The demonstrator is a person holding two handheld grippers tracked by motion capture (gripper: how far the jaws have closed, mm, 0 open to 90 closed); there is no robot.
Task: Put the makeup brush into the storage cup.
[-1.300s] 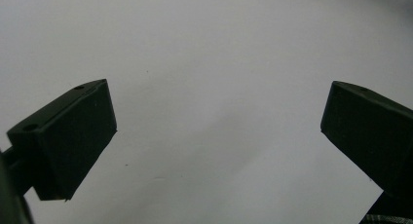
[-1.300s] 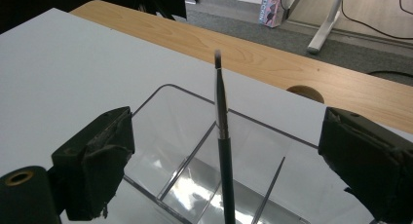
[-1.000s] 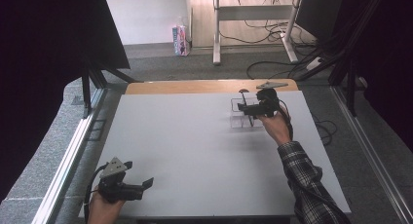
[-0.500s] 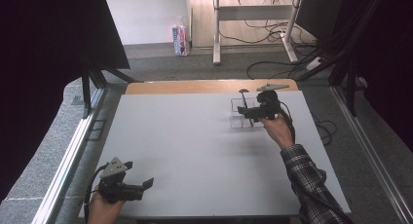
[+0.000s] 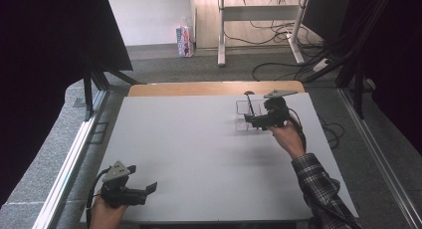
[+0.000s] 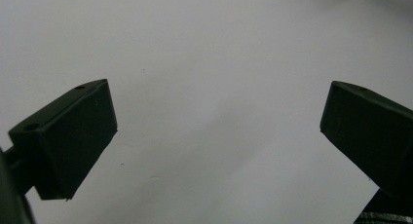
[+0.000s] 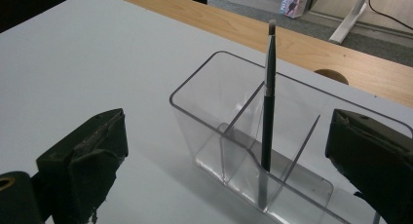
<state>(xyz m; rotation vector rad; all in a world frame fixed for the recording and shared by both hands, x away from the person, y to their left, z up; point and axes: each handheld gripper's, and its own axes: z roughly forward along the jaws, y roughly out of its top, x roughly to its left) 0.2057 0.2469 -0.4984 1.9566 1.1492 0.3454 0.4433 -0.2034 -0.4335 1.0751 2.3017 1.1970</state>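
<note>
Low in the frame's left corner, left gripper (image 5: 130, 191) in a hand at the near edge of the white table (image 5: 189, 149), jaws spread wide over bare surface, holding nothing. Farther up, right of centre, right gripper (image 5: 255, 120) in the other hand, checked sleeve (image 5: 318, 184) trailing to the bottom edge. Jaws wide apart, just short of the clear organiser (image 7: 253, 151), gripping nothing. Inside, upright in a middle compartment between dividers, a thin dark brush (image 7: 267, 112), tip up. Beyond, along the top, bare wooden table edge (image 5: 209, 88).
</note>
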